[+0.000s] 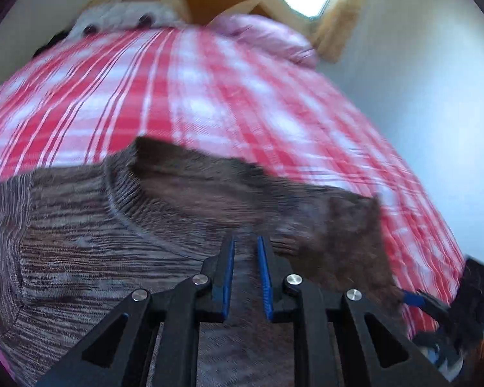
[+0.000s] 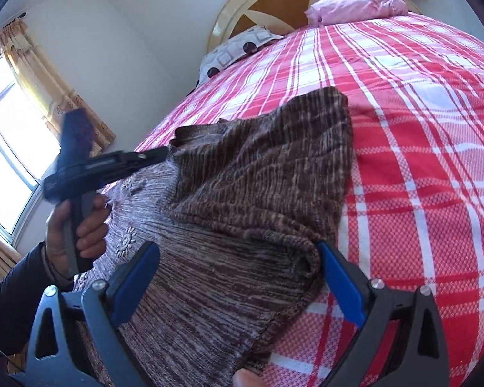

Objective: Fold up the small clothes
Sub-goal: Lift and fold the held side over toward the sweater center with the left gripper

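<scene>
A brown and white knitted sweater [image 2: 242, 200] lies on the bed, partly folded, with one side turned over onto its body. In the left wrist view the sweater [image 1: 96, 242] fills the lower frame, ribbed collar toward the middle. My left gripper [image 1: 246, 242] hovers over it near the collar, its blue-padded jaws a narrow gap apart with nothing between them. It also shows in the right wrist view [image 2: 164, 154], at the sweater's far left edge. My right gripper [image 2: 238, 251] is wide open, its jaws on either side of the folded near edge.
The bed carries a red and white plaid cover [image 2: 419, 129]. A pink pillow [image 2: 355, 4] and a white patterned pillow [image 2: 235, 48] lie by the round wooden headboard [image 2: 274, 3]. A curtained window [image 2: 6, 148] is at the left.
</scene>
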The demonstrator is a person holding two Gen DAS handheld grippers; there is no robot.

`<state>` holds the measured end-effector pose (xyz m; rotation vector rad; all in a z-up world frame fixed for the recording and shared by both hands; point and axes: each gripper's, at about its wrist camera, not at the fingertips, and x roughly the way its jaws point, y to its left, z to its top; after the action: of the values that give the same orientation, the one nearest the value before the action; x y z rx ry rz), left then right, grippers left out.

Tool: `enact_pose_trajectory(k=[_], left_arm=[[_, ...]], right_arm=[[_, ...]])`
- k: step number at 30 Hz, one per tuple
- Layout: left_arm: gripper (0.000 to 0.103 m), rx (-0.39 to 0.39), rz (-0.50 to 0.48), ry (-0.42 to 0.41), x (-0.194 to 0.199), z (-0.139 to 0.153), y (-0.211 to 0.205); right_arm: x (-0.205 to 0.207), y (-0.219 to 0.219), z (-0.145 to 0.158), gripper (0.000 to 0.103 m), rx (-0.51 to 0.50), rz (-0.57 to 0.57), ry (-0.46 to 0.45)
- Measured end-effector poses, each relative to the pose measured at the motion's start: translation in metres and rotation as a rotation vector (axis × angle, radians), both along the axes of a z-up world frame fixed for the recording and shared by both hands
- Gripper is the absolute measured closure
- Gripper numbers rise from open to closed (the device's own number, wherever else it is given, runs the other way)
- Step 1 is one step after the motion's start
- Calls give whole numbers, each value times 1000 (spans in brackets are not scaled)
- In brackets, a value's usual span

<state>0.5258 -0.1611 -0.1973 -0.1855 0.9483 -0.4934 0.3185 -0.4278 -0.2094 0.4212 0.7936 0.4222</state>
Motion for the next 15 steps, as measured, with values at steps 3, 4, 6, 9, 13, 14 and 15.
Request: enact_pose_trajectory(k=[3,4,6,9,13,14,15], left_arm=[[87,-107,-3,102,22,-8,-4],[87,-140,-18,110,24,-8,-10],[87,-167,-59,153,24,-9,-22],[87,-176,-96,295,25,-29,-37],[88,-211,-67,252,22,-26,-31],[88,-197,-61,205,20,-20,-29],[88,-183,-59,165,17,-14,-28]], right_arm=[[-1,-1,0,3,8,0,-2],[-1,-2,0,3,12,0,-2],[-1,-3,0,3,17,0,-3],[-2,-2,1,3,16,0,-3],[-3,-2,1,3,14,0,-4],[-3,-2,1,3,15,0,-4],[-3,-3,1,3,16,0,-4]])
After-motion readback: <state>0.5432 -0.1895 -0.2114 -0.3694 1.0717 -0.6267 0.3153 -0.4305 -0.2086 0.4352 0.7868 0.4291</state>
